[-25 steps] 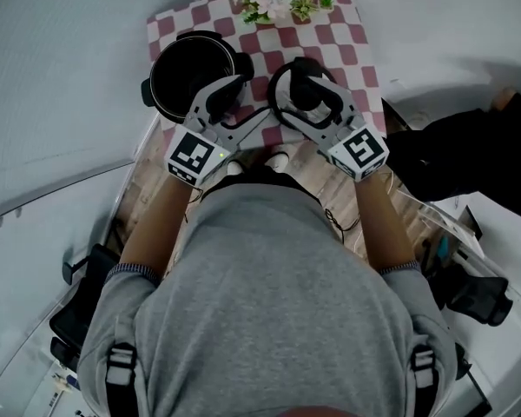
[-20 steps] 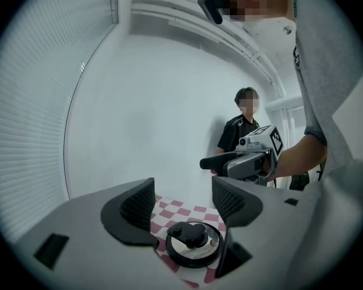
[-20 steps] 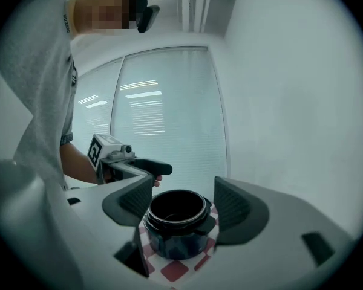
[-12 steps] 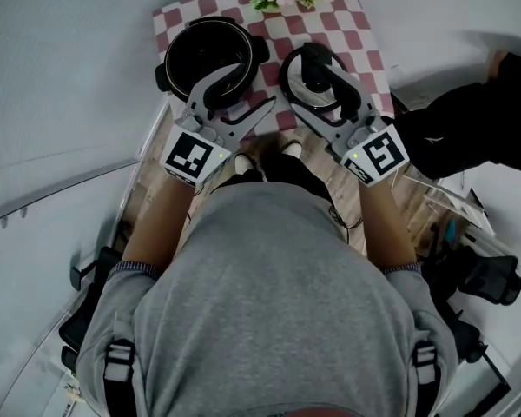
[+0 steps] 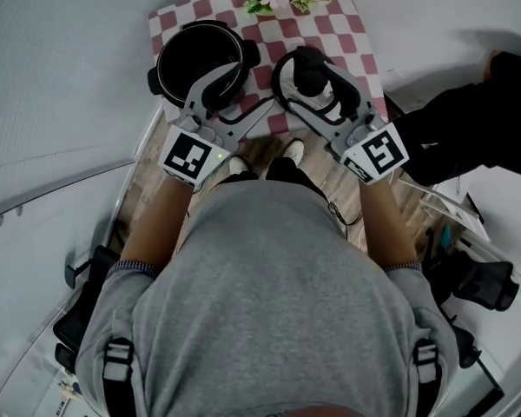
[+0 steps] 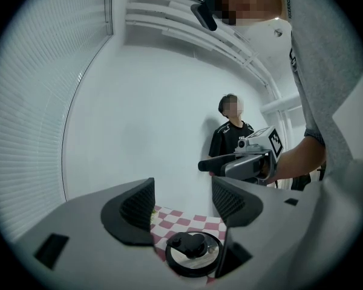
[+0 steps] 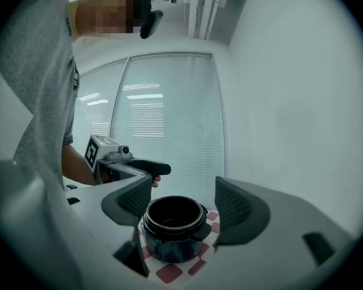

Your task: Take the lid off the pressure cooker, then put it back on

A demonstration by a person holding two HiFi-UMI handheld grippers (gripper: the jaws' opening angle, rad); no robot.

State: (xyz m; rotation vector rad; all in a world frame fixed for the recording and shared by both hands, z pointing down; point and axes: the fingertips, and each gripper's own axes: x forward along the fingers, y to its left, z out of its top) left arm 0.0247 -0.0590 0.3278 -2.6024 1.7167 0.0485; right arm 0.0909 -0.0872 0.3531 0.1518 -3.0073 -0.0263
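**A:** Where is the lid now?

**B:** Off the cooker. The lid (image 6: 196, 261) lies flat on the checked table (image 5: 352, 42), knob (image 6: 190, 244) up, just beside the pot (image 7: 169, 239). The pot stands open and looks empty.

**A:** Is either gripper holding anything?

**B:** No. The left gripper (image 6: 183, 201) has its fingers (image 6: 136, 207) spread with nothing between them, and the lid shows lower down, beyond the tips. The right gripper (image 7: 184, 201) is spread wide too. Its fingers (image 7: 236, 207) are bare, with the pot in sight past them. Both grippers seem to hang above the table and touch nothing.

**A:** So which step is this?

**B:** I'd say the gap between the two halves. Taking the lid off looks done, and putting it back is not yet begun.

**A:** What does the next move need?

**B:** From the head view the right gripper is the one over the lid, so it probably goes down. It would set its open fingers either side of the knob and pinch. Then it has to lift the lid level, centre it over the pot's rim and lower it squarely so it seats rather than tilts.
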